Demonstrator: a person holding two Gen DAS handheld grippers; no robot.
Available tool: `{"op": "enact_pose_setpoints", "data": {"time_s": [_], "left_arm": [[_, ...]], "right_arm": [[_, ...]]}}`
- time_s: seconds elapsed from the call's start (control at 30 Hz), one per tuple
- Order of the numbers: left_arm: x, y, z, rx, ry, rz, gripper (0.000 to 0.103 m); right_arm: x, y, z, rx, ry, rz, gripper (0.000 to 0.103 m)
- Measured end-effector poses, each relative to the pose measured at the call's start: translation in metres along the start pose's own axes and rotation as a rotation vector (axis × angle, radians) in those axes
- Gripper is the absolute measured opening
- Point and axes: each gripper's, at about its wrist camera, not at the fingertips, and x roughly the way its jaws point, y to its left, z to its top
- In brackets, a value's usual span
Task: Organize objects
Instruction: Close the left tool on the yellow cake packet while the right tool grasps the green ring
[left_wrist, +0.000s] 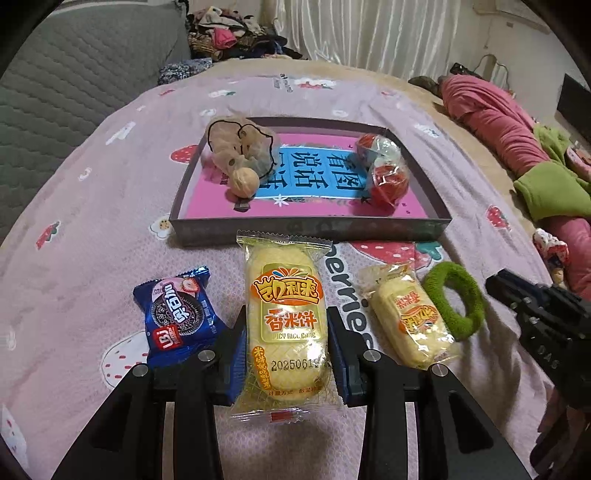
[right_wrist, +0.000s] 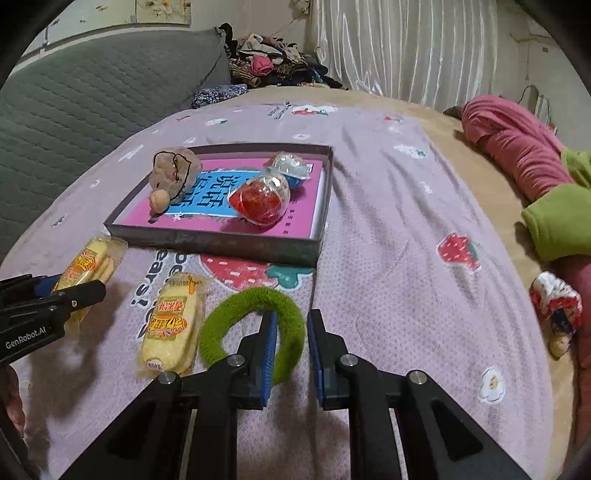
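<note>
Left gripper (left_wrist: 287, 350): its blue-padded jaws are pressing against both long sides of a large yellow rice cracker packet in clear wrap (left_wrist: 286, 325), which is lying lengthwise on the pink strawberry-print bedsheet (left_wrist: 92, 229). Just to its left a blue cookie packet (left_wrist: 181, 317) is lying on the sheet; to its right a smaller yellow rice cracker packet (left_wrist: 410, 321) is lying tilted, with a green fuzzy hair-tie ring (left_wrist: 454, 299) just beside it. Right gripper (right_wrist: 290, 343): its jaws are standing a narrow way apart and straddling the right-hand side of the green ring (right_wrist: 255, 325), one finger inside the loop and one outside; whether the pads are pressing on the ring cannot be told. Beyond the packets a shallow dark grey cardboard tray (left_wrist: 310, 229) is resting on the bed, holding a pink and blue picture book (left_wrist: 317, 173) laid flat. On the book are sitting a beige mesh drawstring pouch (left_wrist: 240, 144), a round tan walnut (left_wrist: 243, 181) touching it, and two clear-wrapped red sweets (left_wrist: 388, 170) at the opposite side.
</note>
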Motion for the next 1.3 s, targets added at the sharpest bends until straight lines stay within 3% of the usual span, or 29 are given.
{"op": "enact_pose_setpoints", "data": {"time_s": [0.77,0.93,1.3], "left_arm": [[0.0,-0.005,0.0,0.014,-0.012,-0.027,0.039],[0.002,-0.006,-0.001,0.015,-0.016,-0.033,0.039],[-0.004,-0.006,0.004,0.013,-0.029,-0.032,0.039]], "right_arm": [[0.036,-0.002,-0.01,0.012,0.076,0.02,0.012],[0.053,-0.002,-0.009,-0.003,0.152,0.011,0.014],[0.025,0.001,0.001,0.021,0.041,0.057,0.011]]}}
